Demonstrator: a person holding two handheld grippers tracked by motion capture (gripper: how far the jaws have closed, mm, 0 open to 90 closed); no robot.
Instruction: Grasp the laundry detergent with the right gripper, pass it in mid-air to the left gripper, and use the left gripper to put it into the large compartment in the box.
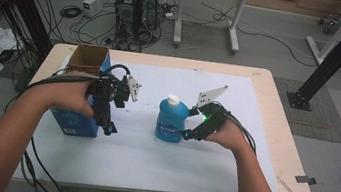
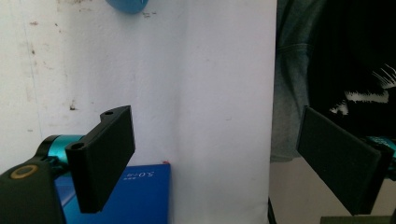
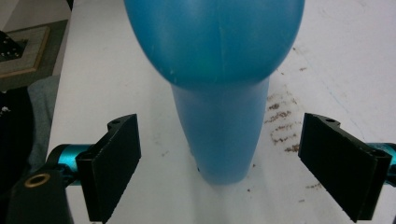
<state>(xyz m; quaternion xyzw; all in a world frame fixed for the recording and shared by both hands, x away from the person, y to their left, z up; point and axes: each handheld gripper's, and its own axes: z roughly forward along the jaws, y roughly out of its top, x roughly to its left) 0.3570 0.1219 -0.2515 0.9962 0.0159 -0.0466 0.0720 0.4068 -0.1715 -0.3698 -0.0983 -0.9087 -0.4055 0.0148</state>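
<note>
**Closing in on the blue bottle**

Right gripper [image 1: 187, 134] at the side of the blue bottle [image 1: 172, 120], jaws wide apart and nothing held yet. Bottle upright near the middle of the white mat [image 1: 159, 160], white cap [image 1: 173, 99] on top, just right of the blue carton [image 1: 76, 120]. In the right gripper view, the bottle [image 3: 219, 140] centred between the two pads but farther off, not yet between them, with daylight on both sides.

Left gripper [image 1: 108, 126] open as well, hanging over the mat beside the carton, gripping nothing; blue carton [image 2: 140, 196] low in the left gripper view, behind the left-hand pad, and a slice of the bottle at the top edge.

For a good grasp, judged from here:
- Advance straight along the present line, keeping the bottle centred between the pads.
- Take the body at mid-height, below the shoulder and above the narrower foot (a low grip probably tips it, a high one slips off the curve).
- Close gently: thin plastic, likely to dent and squirm.
- Keep the cable clear of the cap.

Writing: white lettering on the bottle's label, too blurred to read. On the carton, small white print in the left gripper view, seemingly upside down, reading roughly "5.0" with more characters; not legible enough for a brand.
</note>
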